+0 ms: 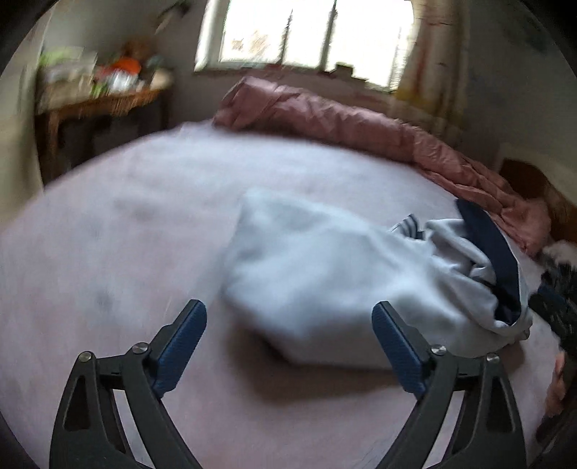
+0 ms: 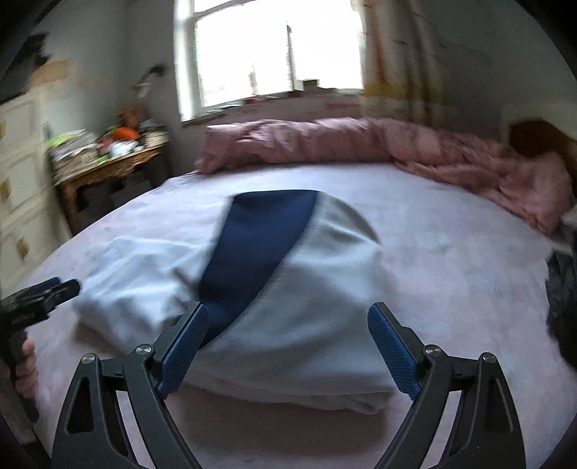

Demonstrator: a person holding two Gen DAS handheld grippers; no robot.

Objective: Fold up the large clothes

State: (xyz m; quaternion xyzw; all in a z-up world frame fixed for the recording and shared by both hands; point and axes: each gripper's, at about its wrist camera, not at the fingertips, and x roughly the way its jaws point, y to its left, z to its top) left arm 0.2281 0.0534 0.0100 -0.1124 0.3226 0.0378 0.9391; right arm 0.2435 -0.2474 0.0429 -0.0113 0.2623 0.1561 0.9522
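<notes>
Blown-out window backlights both motion-blurred, fisheye-warped views with dark corners.

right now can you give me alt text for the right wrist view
A light grey garment with a dark blue band lies folded on a pale pink bed, just ahead of the right gripper, whose jaws stand open and empty. The left gripper shows at the left edge; a rumpled pink duvet lies under a bright window.

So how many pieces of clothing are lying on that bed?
1 for certain: a light grey garment with a navy stripe, bunched mid-bed ahead of both grippers. Something dark at the bed's right edge might be another; too blurred to tell.
</notes>
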